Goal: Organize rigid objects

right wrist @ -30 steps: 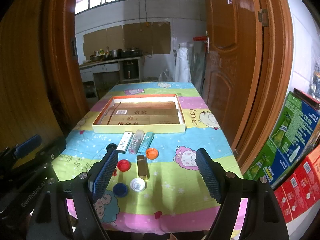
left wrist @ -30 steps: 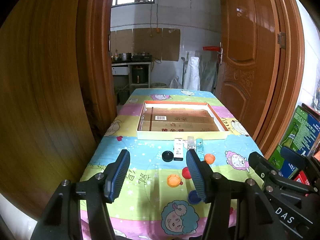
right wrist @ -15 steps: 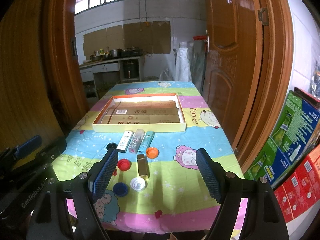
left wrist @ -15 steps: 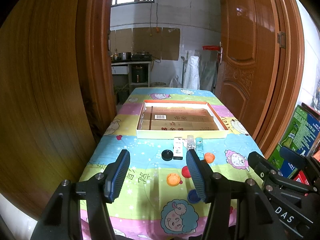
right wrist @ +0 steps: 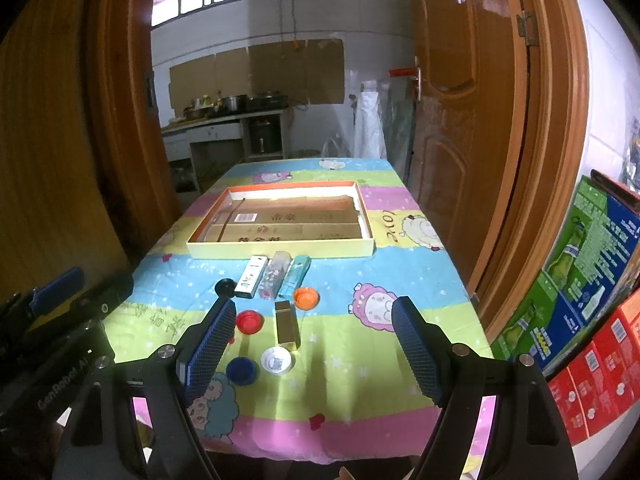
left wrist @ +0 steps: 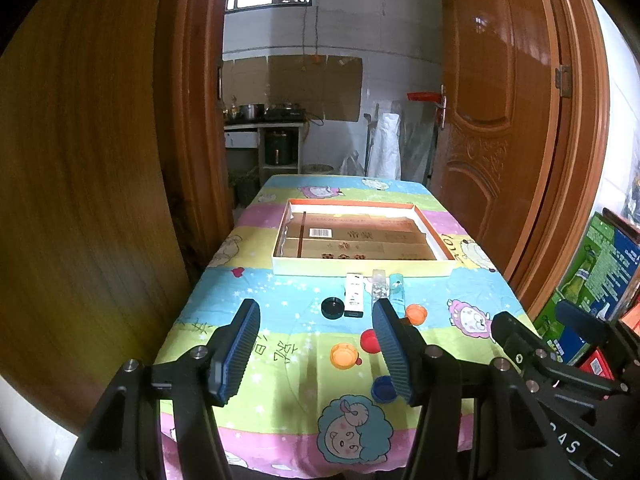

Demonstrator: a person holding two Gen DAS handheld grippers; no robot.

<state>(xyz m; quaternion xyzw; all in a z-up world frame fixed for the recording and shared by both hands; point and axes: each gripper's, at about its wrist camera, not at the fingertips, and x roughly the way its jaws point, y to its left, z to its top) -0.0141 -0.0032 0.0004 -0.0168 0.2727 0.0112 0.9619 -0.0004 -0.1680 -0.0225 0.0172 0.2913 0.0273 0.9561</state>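
Observation:
A shallow cardboard tray [right wrist: 280, 249] [left wrist: 362, 269] lies mid-table. In front of it lie a white lighter [right wrist: 251, 271] [left wrist: 354, 289], a clear lighter [right wrist: 275, 274] and a blue lighter [right wrist: 295, 274]. Nearer lie a gold lighter [right wrist: 287, 324] and several bottle caps: black [left wrist: 333, 307], orange [right wrist: 306, 296], red [right wrist: 249, 321], blue [right wrist: 240, 371], white [right wrist: 276, 360]. My left gripper [left wrist: 316, 354] and my right gripper [right wrist: 310, 354] are both open and empty, held above the table's near edge.
The table wears a colourful cartoon cloth [right wrist: 380, 264]. Wooden doors [left wrist: 500, 120] flank it on both sides. Stacked green and red cartons [right wrist: 584, 280] stand at the right. A kitchen counter [right wrist: 224, 120] lies beyond the far end.
Both views have shifted very slightly. Nothing on the table has moved and both grippers stay open.

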